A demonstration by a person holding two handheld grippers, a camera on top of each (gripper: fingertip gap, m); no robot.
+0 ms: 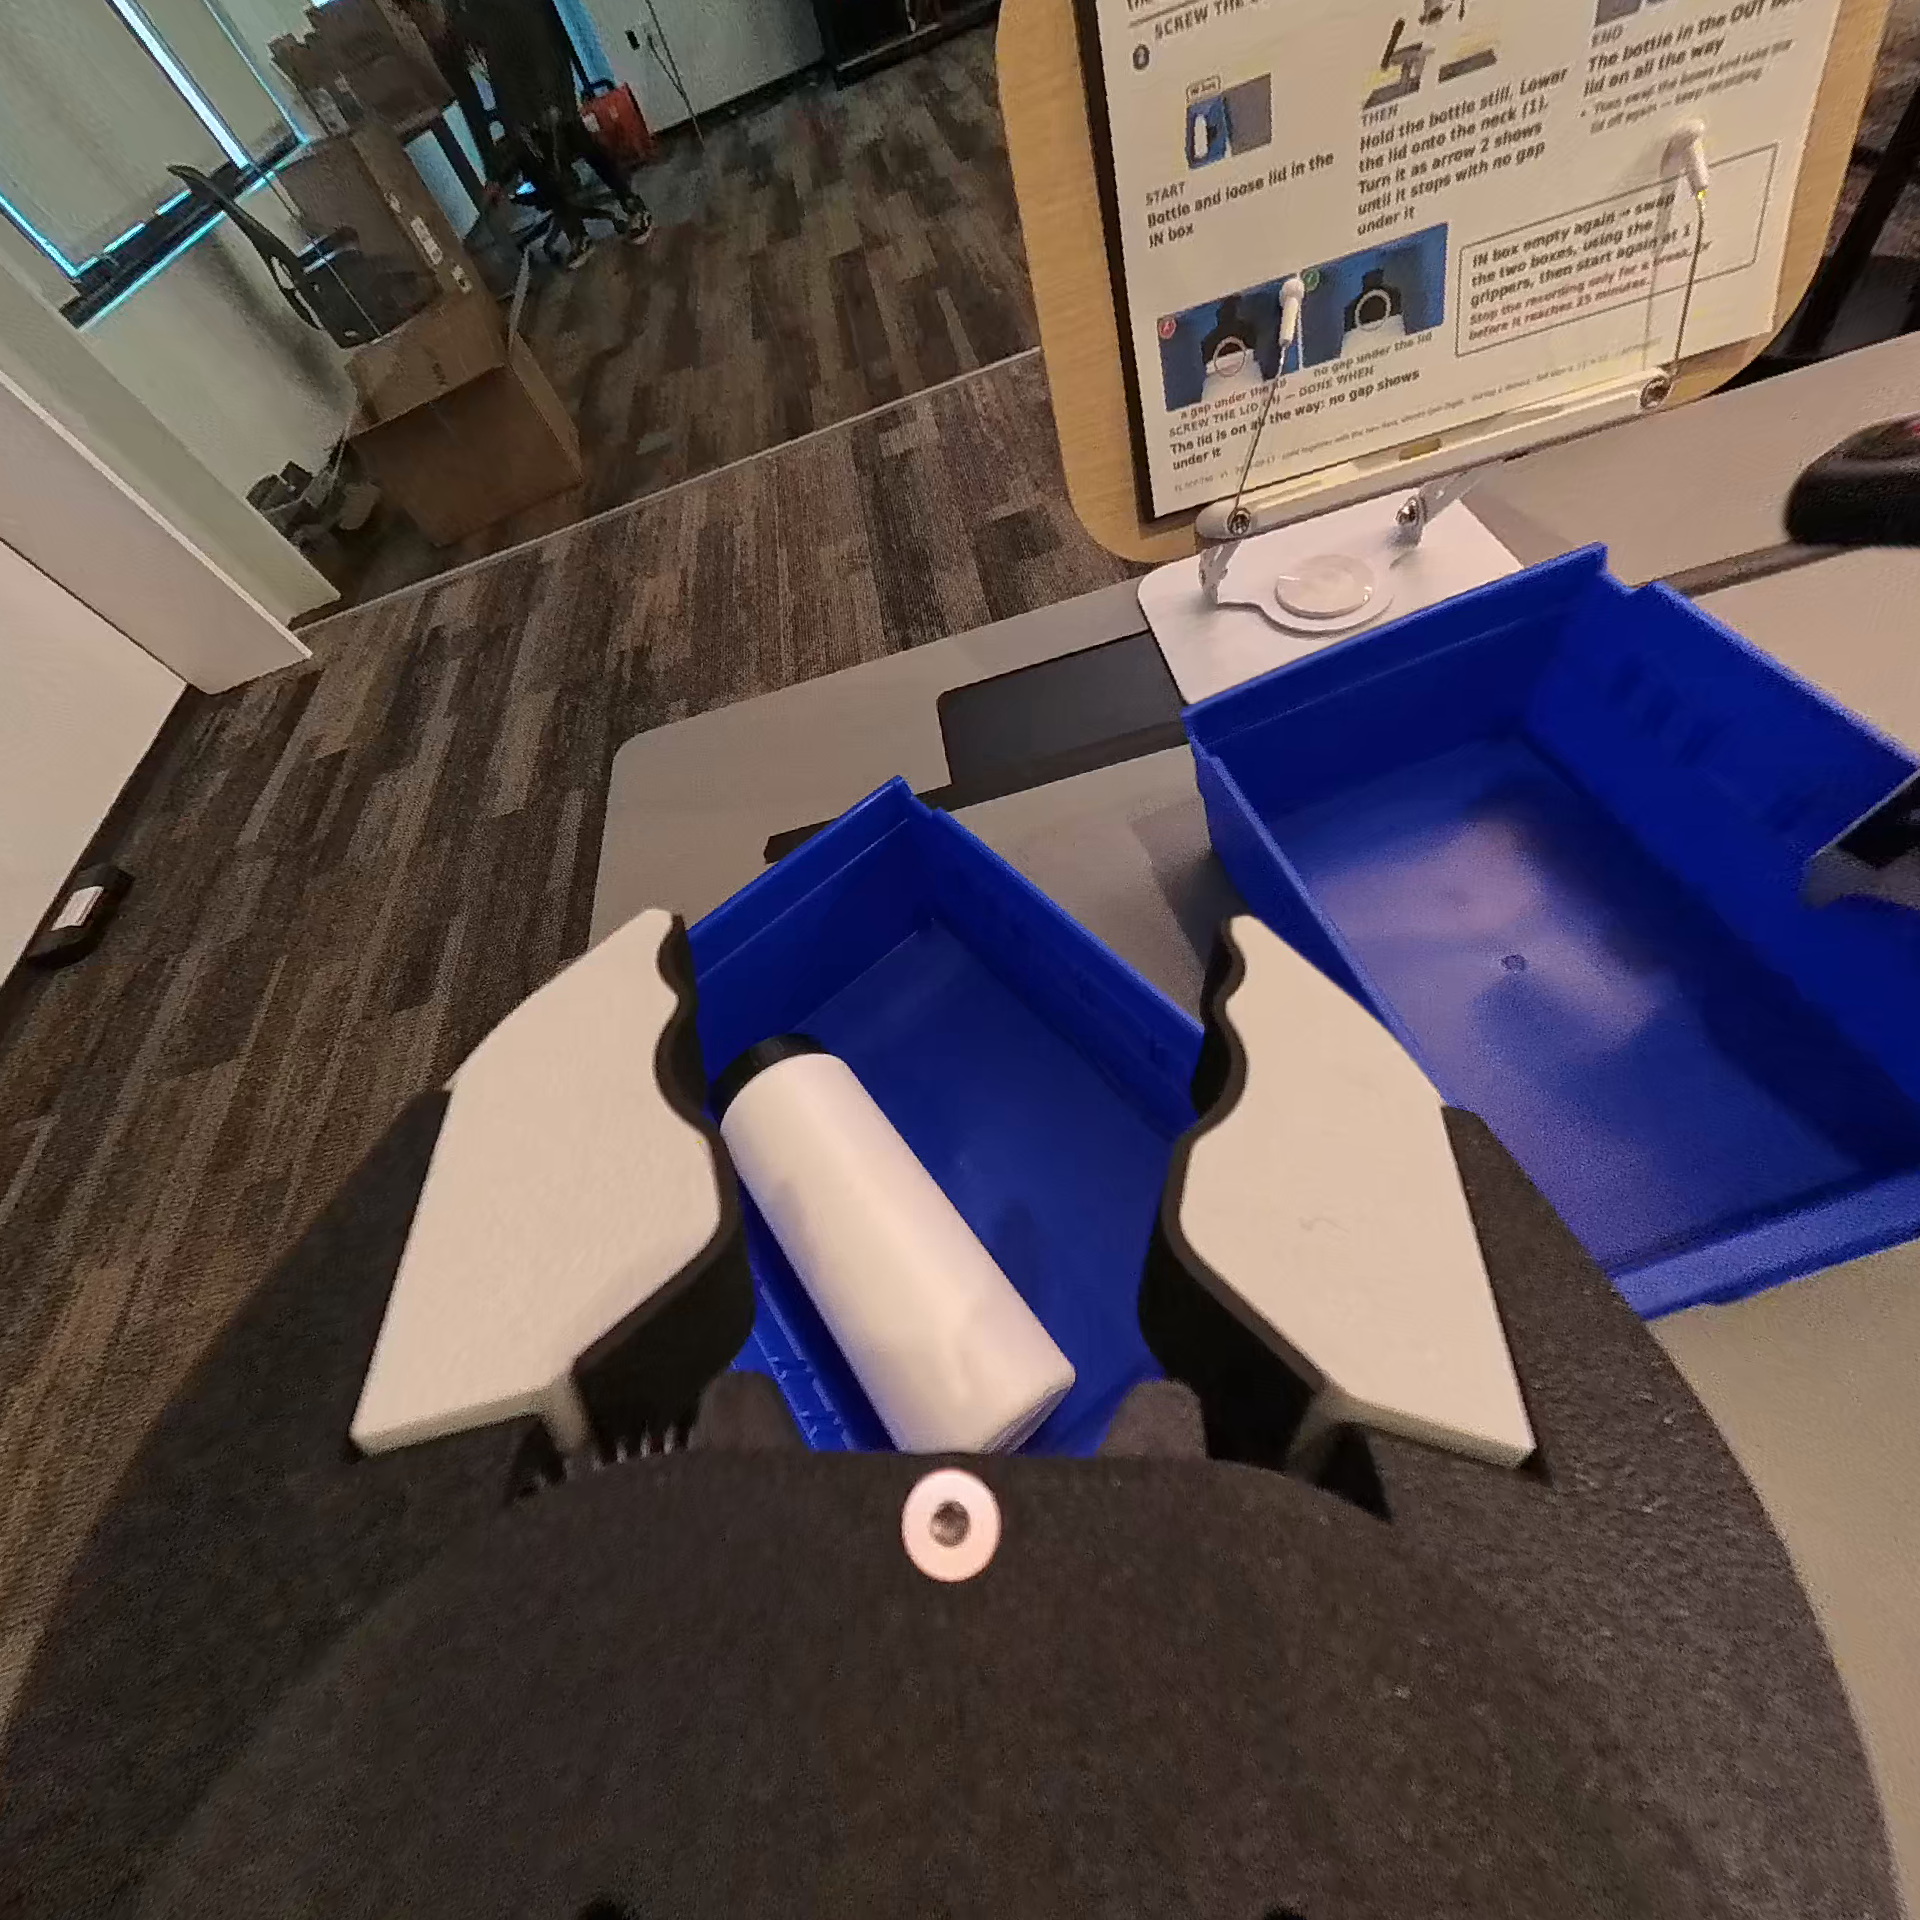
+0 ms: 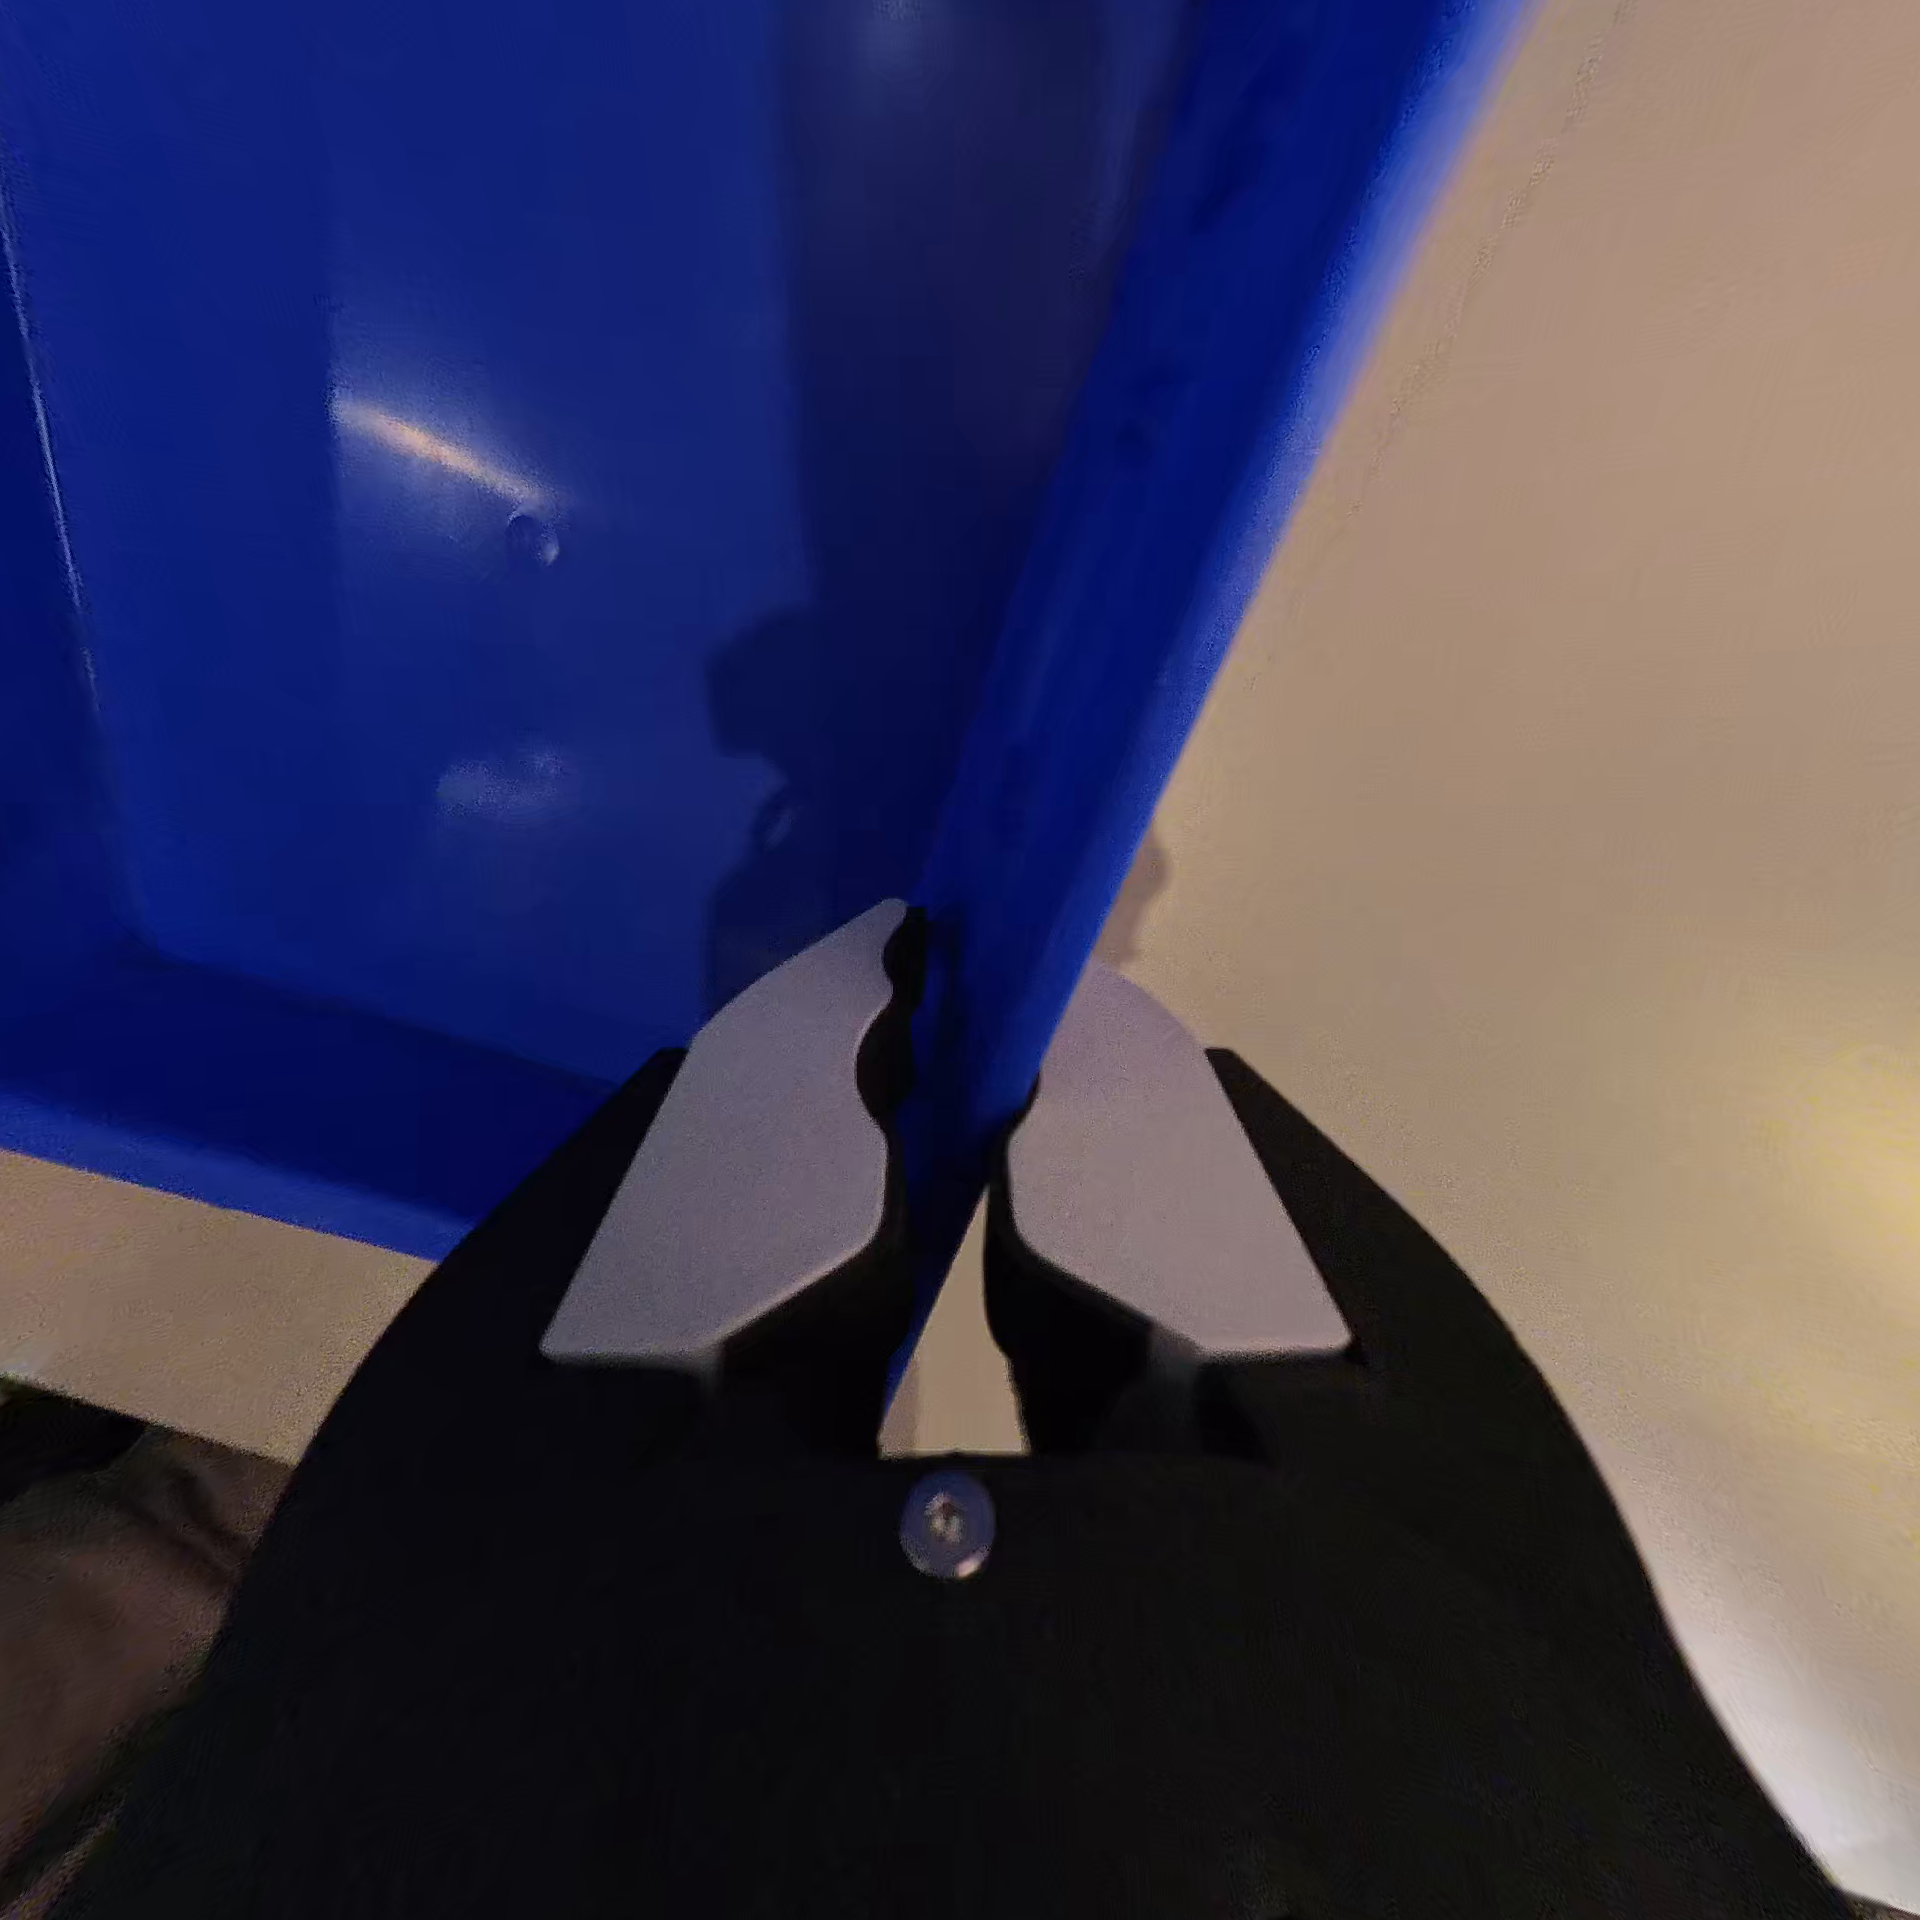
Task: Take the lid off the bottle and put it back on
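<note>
In the left wrist view, the left tongs [image 1: 951,997] are held wide open above a small blue bin [image 1: 1049,1049] standing on the grey tabletop [image 1: 790,769]; nothing is gripped between the grey fingers [image 1: 561,1164]. Inside that bin a white bottle [image 1: 883,1236] is seen lying on its side, its black lid [image 1: 771,1055] screwed on and pointed away from the camera, the base nearest the tongs. The bottle is close to the bin's left wall and lies below the left finger, though contact with the finger cannot be told. A second, larger blue bin [image 1: 1558,935] is set just to the right, slightly farther back, with nothing visible inside it. At its right wall a dark shape [image 1: 1870,852] — apparently the other tongs — is seen at the picture's edge. Behind the bins a sheet of printed instructions [image 1: 1444,229] is propped on a pale wooden board with a stand, and beyond the tabletop a patterned carpet [image 1: 623,364] and cardboard boxes [image 1: 457,416] are visible. In the right wrist view, the right tongs [image 2: 966,977] are closed onto the thin wall of a blue bin [image 2: 1049,727] — one finger inside the bin, the other outside over the pale tabletop [image 2: 1507,727]. The bin's floor is bare where visible.
</note>
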